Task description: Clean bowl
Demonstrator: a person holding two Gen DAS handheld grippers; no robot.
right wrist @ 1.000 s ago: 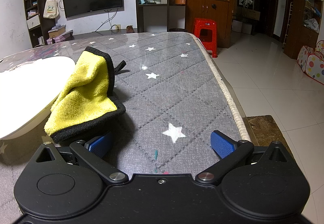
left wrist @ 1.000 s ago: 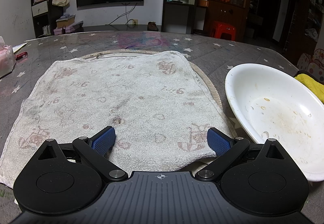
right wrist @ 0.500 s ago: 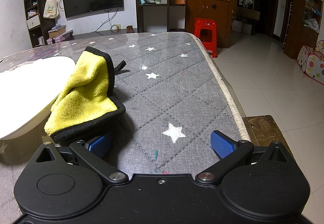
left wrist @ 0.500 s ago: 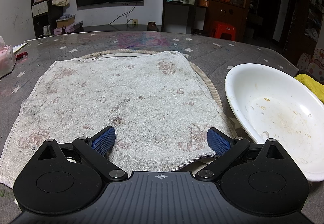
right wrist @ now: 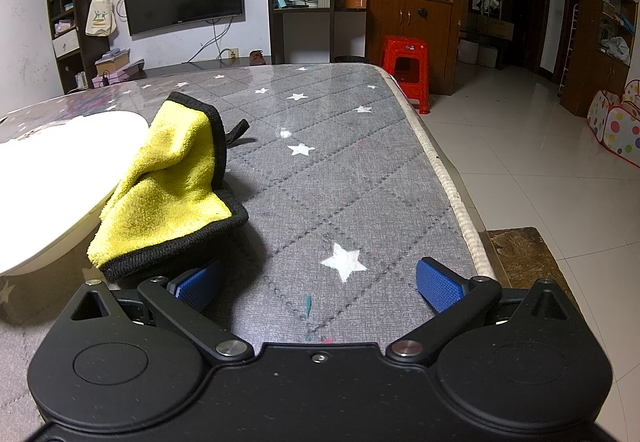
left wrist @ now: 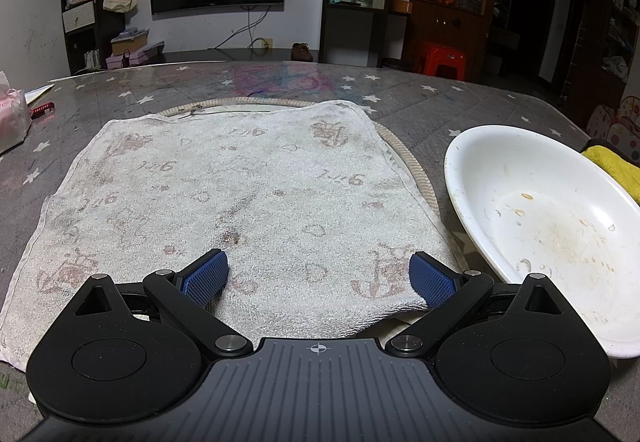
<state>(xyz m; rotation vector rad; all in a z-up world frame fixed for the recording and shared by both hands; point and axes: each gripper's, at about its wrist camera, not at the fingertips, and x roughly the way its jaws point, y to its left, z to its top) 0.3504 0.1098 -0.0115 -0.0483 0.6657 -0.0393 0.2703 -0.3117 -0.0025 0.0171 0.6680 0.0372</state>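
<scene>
Star-print table, nothing started: white bowl sat crusty, yellow cloth untouched, left gripper and right gripper gaped empty.

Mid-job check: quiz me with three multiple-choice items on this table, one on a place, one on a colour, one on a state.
1. Where does the yellow microfibre cloth with black trim lie?
A. against the white bowl's right side
B. spread on the towel
C. on the floor

2. What colour is the plastic stool beyond the table?
A. green
B. red
C. white

3. How is the inside of the wide white bowl?
A. filled with water
B. spotless
C. stained, with food bits

Answers:
1 A, the right wrist view shows it bunched against the bowl's rim.
2 B, it is bright red in both views.
3 C, brownish smears and crumbs dot its dry base.
</scene>
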